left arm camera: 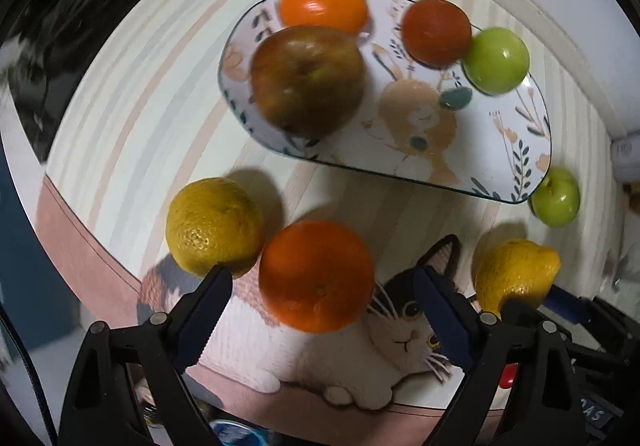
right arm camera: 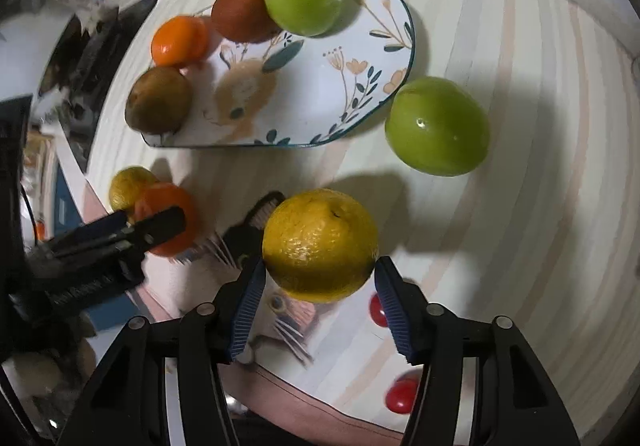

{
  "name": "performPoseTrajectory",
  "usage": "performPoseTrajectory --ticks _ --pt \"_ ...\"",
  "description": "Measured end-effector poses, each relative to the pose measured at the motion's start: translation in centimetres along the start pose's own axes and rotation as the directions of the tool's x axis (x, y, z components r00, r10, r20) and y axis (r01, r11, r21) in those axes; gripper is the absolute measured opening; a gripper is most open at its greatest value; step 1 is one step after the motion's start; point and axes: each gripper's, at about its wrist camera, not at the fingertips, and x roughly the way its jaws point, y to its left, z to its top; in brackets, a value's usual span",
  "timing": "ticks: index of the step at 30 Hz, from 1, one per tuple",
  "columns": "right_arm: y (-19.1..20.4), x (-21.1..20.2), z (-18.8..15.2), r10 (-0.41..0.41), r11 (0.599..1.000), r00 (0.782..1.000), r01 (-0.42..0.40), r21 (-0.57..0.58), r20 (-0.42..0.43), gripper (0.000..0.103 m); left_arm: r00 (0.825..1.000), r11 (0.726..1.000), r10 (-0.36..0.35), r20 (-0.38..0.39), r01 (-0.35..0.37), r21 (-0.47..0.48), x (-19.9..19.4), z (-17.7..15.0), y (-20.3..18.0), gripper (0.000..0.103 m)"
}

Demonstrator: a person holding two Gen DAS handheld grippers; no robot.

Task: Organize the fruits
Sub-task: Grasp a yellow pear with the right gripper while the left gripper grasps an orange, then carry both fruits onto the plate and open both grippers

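Note:
A floral plate [left arm camera: 480, 134] [right arm camera: 320, 94] holds an orange [left arm camera: 324, 2], a brown apple [left arm camera: 308, 82], a red-orange fruit [left arm camera: 436, 30] and a green apple [left arm camera: 496, 60]. On the cloth, my left gripper [left arm camera: 323, 273] stands open, pointing down, its fingers either side of an orange [left arm camera: 316, 274] [right arm camera: 172, 222] with gaps on both sides. A yellow-green citrus [left arm camera: 214, 226] lies just left of it. My right gripper [right arm camera: 320, 263] is shut on a yellow lemon [right arm camera: 320, 244] [left arm camera: 516, 278], both blue pad tips against its sides.
A second green apple [right arm camera: 438, 126] [left arm camera: 556, 196] lies on the striped cloth right of the plate. The cloth shows a cat picture [left arm camera: 404, 330], and its pink border marks the near table edge. Small red round shapes [right arm camera: 400, 396] show near that edge. Dark clutter [left arm camera: 60, 46] lies beyond the left edge.

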Motion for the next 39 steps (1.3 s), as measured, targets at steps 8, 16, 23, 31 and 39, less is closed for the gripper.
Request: performPoseTrajectory --ticks 8,16,23,31,39 --pt "-0.6 0.2 1.3 0.040 0.999 0.998 -0.041 0.034 0.041 0.065 0.994 0.990 0.101 0.035 -0.104 0.092 0.3 -0.5 -2.6 0.072" --pt "0.6 0.6 1.9 0.024 0.999 0.998 -0.023 -0.022 0.065 0.066 0.990 0.978 0.118 0.083 -0.130 0.162 0.1 -2.0 -4.2 0.059" --pt "0.0 0.8 1.2 0.039 0.999 0.998 -0.039 0.001 0.046 0.066 0.992 0.981 0.105 0.068 -0.115 0.155 0.2 -2.1 -3.7 0.060" --pt "-1.1 -3.1 0.8 0.124 0.989 0.984 -0.133 0.062 0.128 0.065 0.994 0.994 -0.080 0.076 0.074 0.081 -3.8 -1.7 -2.5 0.060" --pt "-0.9 -5.3 6.3 0.091 0.993 0.976 -0.103 0.053 0.200 0.065 0.986 0.990 -0.112 0.122 0.100 0.094 -7.0 6.2 -3.1 0.060"
